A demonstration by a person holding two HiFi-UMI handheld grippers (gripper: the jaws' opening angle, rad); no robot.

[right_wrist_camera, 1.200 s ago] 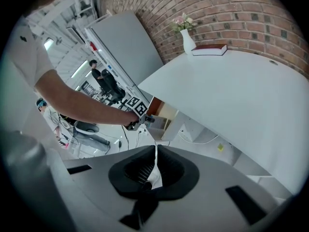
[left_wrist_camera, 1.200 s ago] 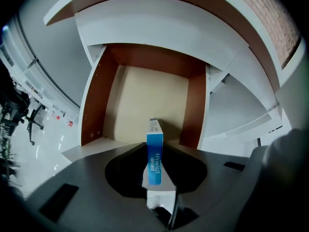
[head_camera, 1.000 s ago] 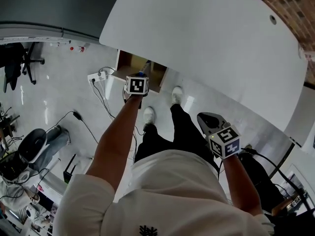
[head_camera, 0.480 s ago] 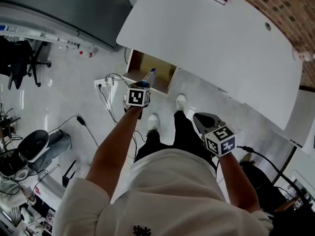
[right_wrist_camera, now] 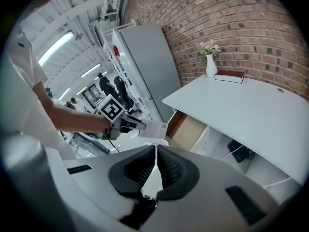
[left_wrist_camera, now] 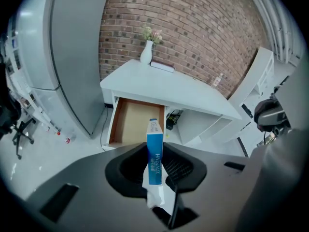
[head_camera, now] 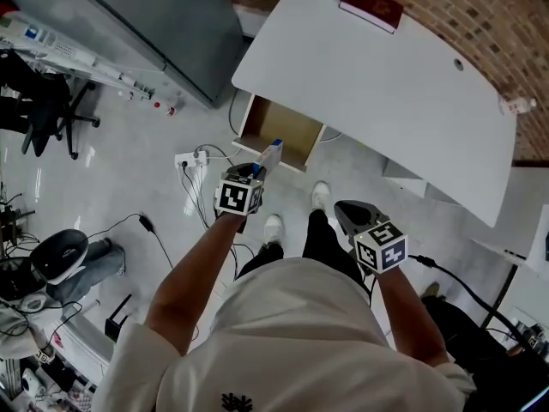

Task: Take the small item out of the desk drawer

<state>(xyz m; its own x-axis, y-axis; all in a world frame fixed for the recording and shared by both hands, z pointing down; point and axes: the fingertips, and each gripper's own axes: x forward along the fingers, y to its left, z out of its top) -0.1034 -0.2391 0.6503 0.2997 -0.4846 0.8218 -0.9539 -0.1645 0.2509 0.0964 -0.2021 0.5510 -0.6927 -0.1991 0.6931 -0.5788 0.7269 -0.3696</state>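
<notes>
Two grippers out over the pale floor (head_camera: 111,170), in front of a white counter (head_camera: 386,84). Left gripper (head_camera: 255,173): fingers (left_wrist_camera: 181,168) partly closed, clamped on a slim blue-and-white box (left_wrist_camera: 154,146) standing upright between them, its top end poking out past the tips. Box in the air, clear of the open drawer (head_camera: 287,131) and just in front of it in the head view. Drawer out from under the counter's left end, brown inside showing. Right gripper (right_wrist_camera: 155,151): fingers pressed together, nothing between them, well apart from the box, above the person's legs and white shoes (head_camera: 274,227). At the counter's far edge, a white vase (left_wrist_camera: 147,52) with flowers beside a dark red book (head_camera: 371,5).
</notes>
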